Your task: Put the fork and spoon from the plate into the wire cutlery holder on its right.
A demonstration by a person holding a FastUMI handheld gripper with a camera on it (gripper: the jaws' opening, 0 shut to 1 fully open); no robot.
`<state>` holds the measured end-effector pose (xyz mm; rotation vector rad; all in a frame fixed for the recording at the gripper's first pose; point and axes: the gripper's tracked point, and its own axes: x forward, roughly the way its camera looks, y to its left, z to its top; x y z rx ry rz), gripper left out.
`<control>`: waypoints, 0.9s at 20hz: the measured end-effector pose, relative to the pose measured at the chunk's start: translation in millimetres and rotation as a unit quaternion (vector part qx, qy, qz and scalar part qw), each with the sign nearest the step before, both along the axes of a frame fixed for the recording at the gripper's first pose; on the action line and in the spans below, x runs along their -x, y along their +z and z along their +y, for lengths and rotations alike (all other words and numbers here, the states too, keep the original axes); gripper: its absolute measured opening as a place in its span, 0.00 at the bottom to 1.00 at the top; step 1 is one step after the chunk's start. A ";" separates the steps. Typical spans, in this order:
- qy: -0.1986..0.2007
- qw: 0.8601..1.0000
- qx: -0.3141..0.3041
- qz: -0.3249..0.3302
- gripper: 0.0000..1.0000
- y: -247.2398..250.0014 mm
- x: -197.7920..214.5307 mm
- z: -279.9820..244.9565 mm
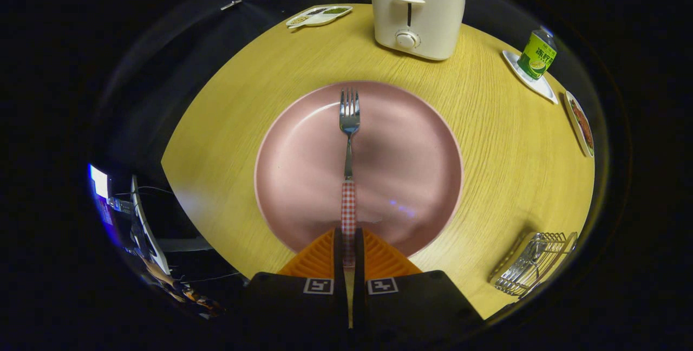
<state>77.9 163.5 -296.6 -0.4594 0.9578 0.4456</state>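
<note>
A fork (349, 140) with a red-and-white checked handle points straight ahead from my gripper (348, 237), which is shut on that handle. Its tines reach out over the middle of the pink plate (411, 150). The fork looks lifted a little off the plate, with a soft shadow under it. The wire cutlery holder (533, 261) stands on the table to the right of the plate, level with my fingers. A spoon seems to lie inside the holder, though it is hard to tell among the wires.
The round wooden table (227, 123) carries a white toaster (416, 15) beyond the plate, a divided snack dish (319, 15) at the far left, a green can (537, 54) on a white coaster and a small food plate (580, 123) at the far right.
</note>
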 end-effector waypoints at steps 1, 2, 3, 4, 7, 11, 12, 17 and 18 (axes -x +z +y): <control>0.004 1.000 -0.002 -0.002 0.08 8.4 2.8 -1.8; 0.007 1.000 -0.004 -0.001 0.08 15.9 6.7 -3.1; 0.007 1.000 -0.009 0.001 0.08 23.5 10.7 -4.6; 0.009 1.000 -0.011 0.005 0.08 31.8 15.9 -7.4; 0.022 1.000 -0.010 0.010 0.08 60.8 33.1 -22.0; 0.045 0.999 0.029 0.011 0.08 101.1 56.0 -65.8; 0.044 0.998 0.038 0.011 0.08 110.5 60.6 -78.6; 0.002 0.999 0.037 0.034 0.08 150.5 96.9 -135.6; -0.005 0.998 0.042 0.038 0.08 156.7 102.2 -147.6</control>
